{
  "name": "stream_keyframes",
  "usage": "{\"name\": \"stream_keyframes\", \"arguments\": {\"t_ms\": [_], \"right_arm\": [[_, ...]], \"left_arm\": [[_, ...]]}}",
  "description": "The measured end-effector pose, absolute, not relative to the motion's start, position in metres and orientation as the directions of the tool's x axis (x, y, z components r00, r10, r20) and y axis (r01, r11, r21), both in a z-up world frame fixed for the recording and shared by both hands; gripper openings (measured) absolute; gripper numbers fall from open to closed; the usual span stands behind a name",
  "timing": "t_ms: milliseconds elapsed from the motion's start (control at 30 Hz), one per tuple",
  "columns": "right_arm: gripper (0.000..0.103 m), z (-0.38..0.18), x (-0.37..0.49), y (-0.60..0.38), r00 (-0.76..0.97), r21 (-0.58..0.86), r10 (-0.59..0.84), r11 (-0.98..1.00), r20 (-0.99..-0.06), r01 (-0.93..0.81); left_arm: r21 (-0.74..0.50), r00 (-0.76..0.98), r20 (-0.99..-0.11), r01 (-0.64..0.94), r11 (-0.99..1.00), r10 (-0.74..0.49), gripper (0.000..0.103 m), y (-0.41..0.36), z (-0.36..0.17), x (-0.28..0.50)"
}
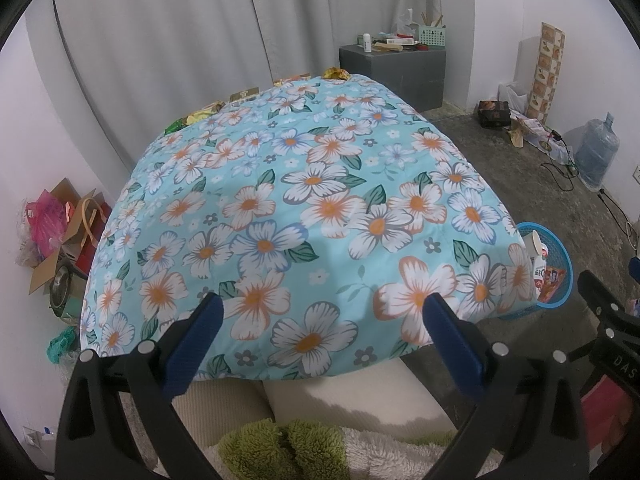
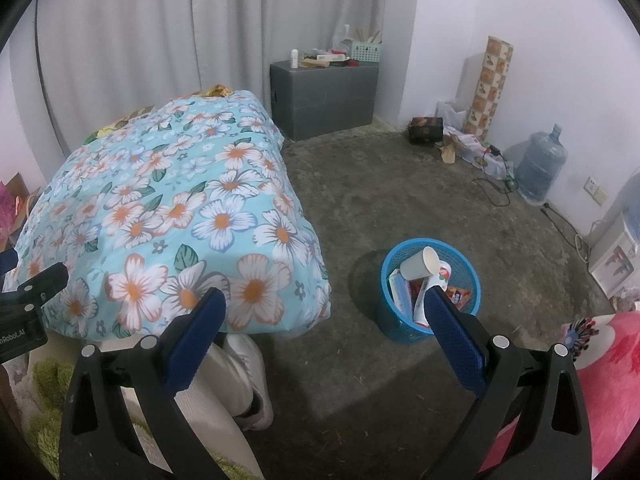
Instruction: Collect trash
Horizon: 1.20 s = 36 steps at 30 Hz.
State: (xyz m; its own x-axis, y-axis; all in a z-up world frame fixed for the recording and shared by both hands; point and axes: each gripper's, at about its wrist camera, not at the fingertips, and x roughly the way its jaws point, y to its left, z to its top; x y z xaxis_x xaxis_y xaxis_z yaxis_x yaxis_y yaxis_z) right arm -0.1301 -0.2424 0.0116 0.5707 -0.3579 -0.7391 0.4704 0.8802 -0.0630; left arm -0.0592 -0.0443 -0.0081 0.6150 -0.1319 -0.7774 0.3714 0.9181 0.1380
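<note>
A blue mesh trash basket (image 2: 464,276) stands on the concrete floor, holding a white paper cup (image 2: 420,263) and several wrappers. It also shows at the right of the left wrist view (image 1: 558,248). Colourful snack wrappers (image 1: 336,73) lie along the far edge of the flowered quilt (image 1: 304,208), also seen in the right wrist view (image 2: 218,90). My left gripper (image 1: 324,308) is open and empty above the quilt's near edge. My right gripper (image 2: 324,304) is open and empty, over the floor between quilt and basket.
A grey cabinet (image 2: 324,96) with clutter stands at the back wall. A water jug (image 2: 540,164), cables and boxes lie along the right wall. Cardboard and bags (image 1: 60,232) pile up left of the bed. A white shoe (image 2: 248,376) is below the quilt.
</note>
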Motion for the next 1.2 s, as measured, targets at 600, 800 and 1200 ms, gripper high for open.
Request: {"name": "stream_keyframes", "arguments": {"t_ms": [600, 800, 1200], "right_arm": [[0.095, 0.0111, -0.131, -0.2431, 0.57, -0.061, -0.359, 0.878, -0.739, 0.475], [0.095, 0.0116, -0.127, -0.2373, 0.571, -0.06, -0.357, 0.879, -0.739, 0.472], [0.095, 0.0119, -0.126, -0.2373, 0.571, -0.06, -0.358, 0.878, -0.739, 0.474]], "left_arm": [[0.138, 0.616, -0.777, 0.371, 0.918, -0.132, 0.098, -0.0441, -0.0074, -0.0593], [0.138, 0.615, -0.777, 0.372, 0.918, -0.132, 0.098, -0.044, -0.0075, -0.0589], [0.139, 0.616, -0.776, 0.372, 0.918, -0.132, 0.098, -0.0441, -0.0071, -0.0588]]}}
